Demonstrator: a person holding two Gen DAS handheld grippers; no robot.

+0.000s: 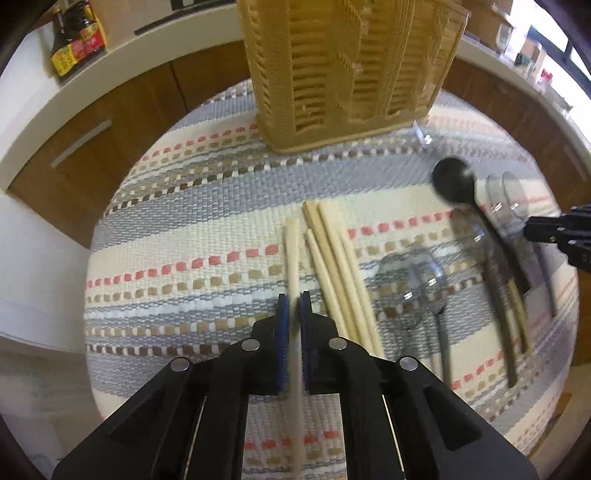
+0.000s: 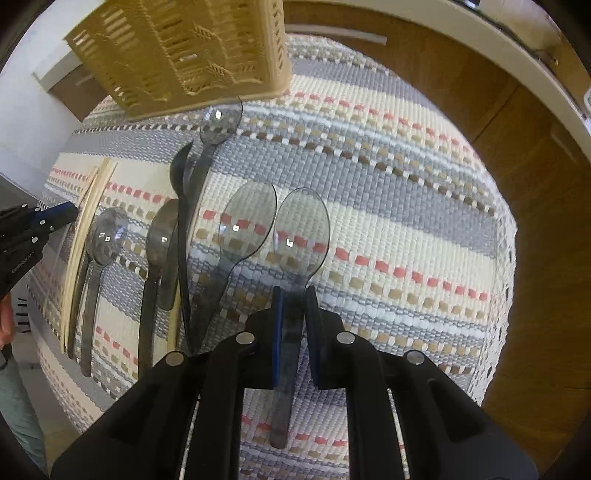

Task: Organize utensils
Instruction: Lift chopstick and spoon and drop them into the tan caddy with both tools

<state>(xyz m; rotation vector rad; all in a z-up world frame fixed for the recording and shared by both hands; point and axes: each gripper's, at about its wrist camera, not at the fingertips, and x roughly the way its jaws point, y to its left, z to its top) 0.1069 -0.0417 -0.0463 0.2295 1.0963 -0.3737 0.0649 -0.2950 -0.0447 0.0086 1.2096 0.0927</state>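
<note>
Left wrist view: the left gripper (image 1: 294, 306) is clamped on one chopstick (image 1: 291, 251). The right gripper (image 2: 295, 295) pinches a clear spoon (image 2: 301, 229). I judge the task barely begun, since the remaining chopsticks (image 1: 332, 258) and spoons (image 2: 177, 229) lie outside the basket (image 1: 347, 70).

Home kitchen. Wood-front cabinets (image 1: 110, 122) with bar handles sat under a white countertop (image 1: 155, 44), a soy sauce bottle (image 1: 75, 33) stood on it, and a woven striped cloth (image 1: 221, 206) covered the table.
</note>
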